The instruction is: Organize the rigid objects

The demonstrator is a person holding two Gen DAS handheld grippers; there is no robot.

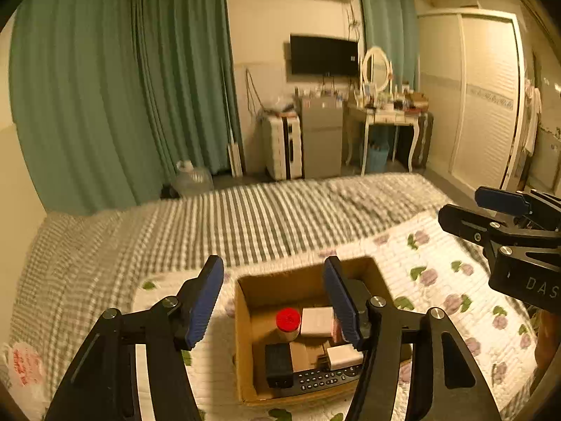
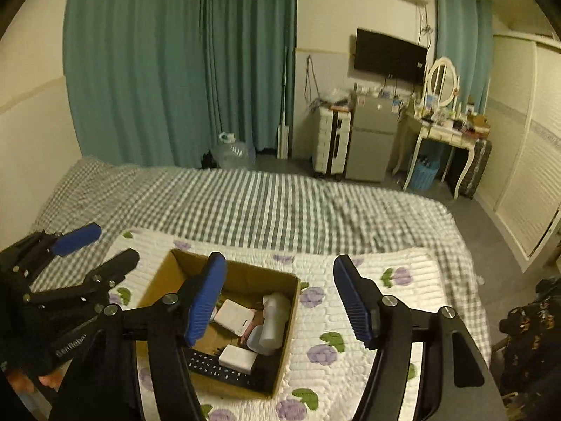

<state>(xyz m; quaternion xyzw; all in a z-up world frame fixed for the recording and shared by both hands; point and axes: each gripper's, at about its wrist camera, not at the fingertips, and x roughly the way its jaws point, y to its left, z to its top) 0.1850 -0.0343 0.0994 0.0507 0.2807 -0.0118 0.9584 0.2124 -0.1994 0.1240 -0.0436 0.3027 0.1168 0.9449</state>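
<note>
An open cardboard box (image 1: pixel 245 343) sits on a floral quilt on the bed; it also shows in the right wrist view (image 2: pixel 157 277). Inside lie a red-capped jar (image 1: pixel 288 321), white boxes (image 1: pixel 317 321), a black block (image 1: pixel 278 365) and a black remote (image 1: pixel 322 379). The right wrist view shows the white boxes (image 2: pixel 234 316), a translucent bottle (image 2: pixel 275 319) and the remote (image 2: pixel 217 368). My left gripper (image 1: pixel 273 303) is open and empty above the box. My right gripper (image 2: pixel 280 301) is open and empty above the box's right side.
The floral quilt (image 1: pixel 438 273) lies on a green checked bedspread (image 1: pixel 210 221). A pink-printed bag (image 1: pixel 24 368) lies at the bed's left edge. Beyond the bed stand green curtains, a water jug (image 1: pixel 193 177), a small fridge (image 1: pixel 322 140), a dressing table (image 1: pixel 389 115) and a wardrobe (image 1: pixel 484 105).
</note>
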